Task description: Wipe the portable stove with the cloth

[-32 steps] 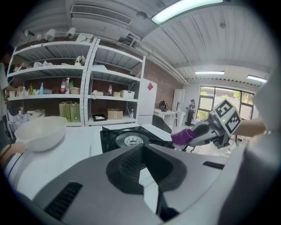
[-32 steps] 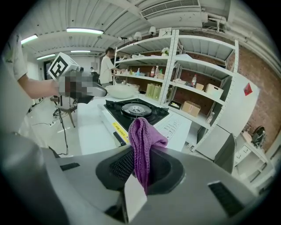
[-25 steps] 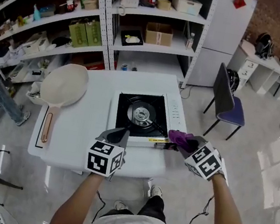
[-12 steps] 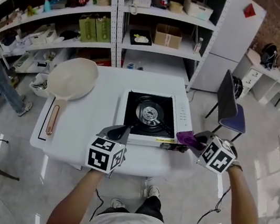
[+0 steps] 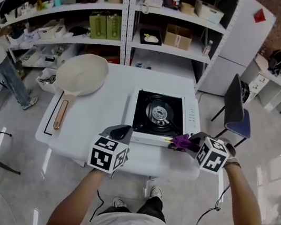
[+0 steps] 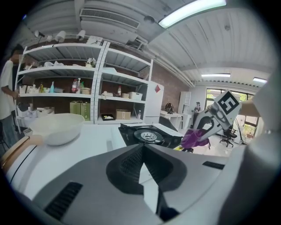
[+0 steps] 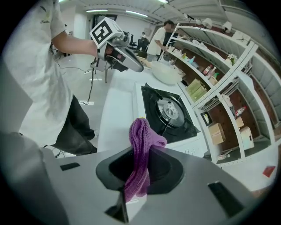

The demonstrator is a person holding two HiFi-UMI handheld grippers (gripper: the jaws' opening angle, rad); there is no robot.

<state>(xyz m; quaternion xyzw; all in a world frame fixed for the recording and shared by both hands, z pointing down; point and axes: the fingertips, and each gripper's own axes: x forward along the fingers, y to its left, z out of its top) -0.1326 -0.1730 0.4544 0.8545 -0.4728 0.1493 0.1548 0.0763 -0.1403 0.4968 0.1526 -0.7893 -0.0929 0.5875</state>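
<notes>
Your right gripper [image 5: 188, 143] pinched the cloth [image 5: 180, 141] by the stove's [image 5: 159, 117] front corner, so a sweep across probably came next. Your left gripper's [image 5: 120, 131] fingers were pressed together, empty.

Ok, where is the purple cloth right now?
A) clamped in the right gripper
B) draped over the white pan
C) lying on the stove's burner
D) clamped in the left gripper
A: the purple cloth sticks up from between the closed jaws of the right gripper, by the front edge of the stove.
</notes>
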